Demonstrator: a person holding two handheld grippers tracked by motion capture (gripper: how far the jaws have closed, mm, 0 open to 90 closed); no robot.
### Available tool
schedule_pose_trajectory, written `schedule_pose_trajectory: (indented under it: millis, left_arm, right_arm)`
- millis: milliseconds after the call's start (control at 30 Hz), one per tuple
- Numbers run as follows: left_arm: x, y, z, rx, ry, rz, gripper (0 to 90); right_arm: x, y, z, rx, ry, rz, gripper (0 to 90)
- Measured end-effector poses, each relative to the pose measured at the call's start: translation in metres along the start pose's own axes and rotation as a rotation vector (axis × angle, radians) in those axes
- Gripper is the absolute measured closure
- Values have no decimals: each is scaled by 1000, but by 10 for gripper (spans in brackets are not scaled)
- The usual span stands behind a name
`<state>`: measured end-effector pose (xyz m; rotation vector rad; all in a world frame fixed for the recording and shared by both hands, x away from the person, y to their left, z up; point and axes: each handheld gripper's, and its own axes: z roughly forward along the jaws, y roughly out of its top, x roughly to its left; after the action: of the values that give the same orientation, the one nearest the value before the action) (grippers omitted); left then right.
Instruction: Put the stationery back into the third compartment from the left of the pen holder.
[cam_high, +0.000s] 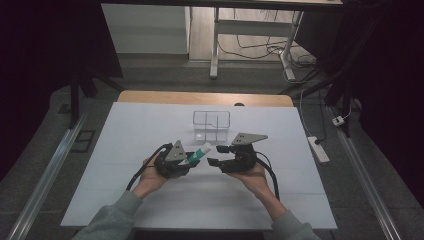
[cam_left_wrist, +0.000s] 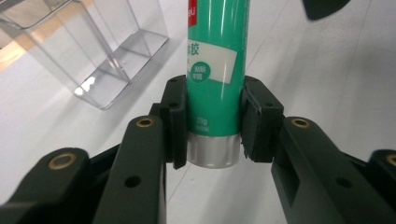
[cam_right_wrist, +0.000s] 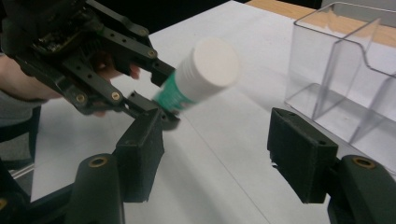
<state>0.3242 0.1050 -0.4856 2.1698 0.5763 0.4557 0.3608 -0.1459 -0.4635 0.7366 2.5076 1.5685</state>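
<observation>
A green glue stick with a white cap is held above the white table top, its cap end pointing toward the right hand. My left gripper is shut on its lower end; in the left gripper view both pads clamp the green tube just above its silver base. My right gripper faces it a little way off, open, with nothing between its fingers. In the right gripper view the white cap sits beyond and between the two jaws of this gripper, untouched.
A clear plastic organizer box with dividers stands just behind the hands, near the table's far side. A bare wooden strip marks the far edge. A power strip lies on the floor at the right.
</observation>
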Motion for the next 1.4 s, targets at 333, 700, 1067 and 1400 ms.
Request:
schedule_pose_trajectory:
  millis: [333,700,1067,1400]
  left_arm:
    - [-14,2,14,26,-24,29,649]
    - [-8,-2,8,26,-9,-41,416]
    - [4,-43,-38,85,42,-113,312]
    - [10,-81,-73,97,94,-206,296]
  right_arm:
    - [3,-2,8,-72,32,68,525]
    - [6,5,-2,-128,52,26,643]
    - [-10,30,-39,-218,-83,-3,644]
    - [-39,50,-54,-257,-190,23,643]
